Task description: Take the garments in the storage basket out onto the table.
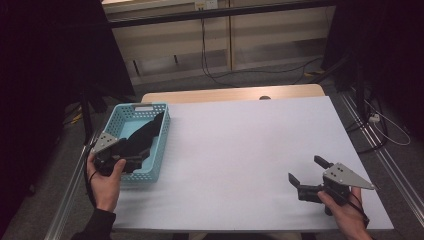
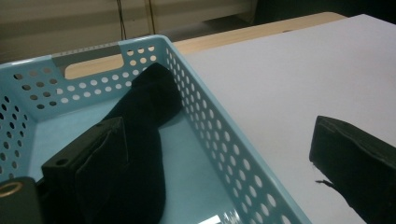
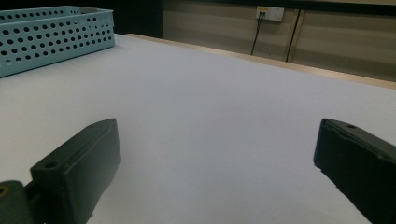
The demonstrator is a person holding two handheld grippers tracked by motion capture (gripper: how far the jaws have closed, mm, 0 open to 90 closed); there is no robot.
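Observation:
A light blue perforated basket (image 1: 163,142) stands at the table's left side with a black sock (image 1: 146,133) lying lengthwise in it. My left gripper (image 1: 134,159) is at the basket's near end, open. In the left gripper view its jaws straddle the basket's right wall (image 2: 219,140): one jaw is inside over the sock (image 2: 149,100), the other outside above the table. I cannot tell whether the inner jaw touches the sock. My right gripper (image 1: 306,169) rests low at the table's near right, open, with nothing between its jaws (image 3: 217,128).
The white table top (image 1: 240,150) stretches bare between the basket and the right gripper. A wooden strip (image 1: 225,94) runs along its far edge. Cables and dark stands occupy the floor beyond. The basket (image 3: 51,37) lies far left in the right gripper view.

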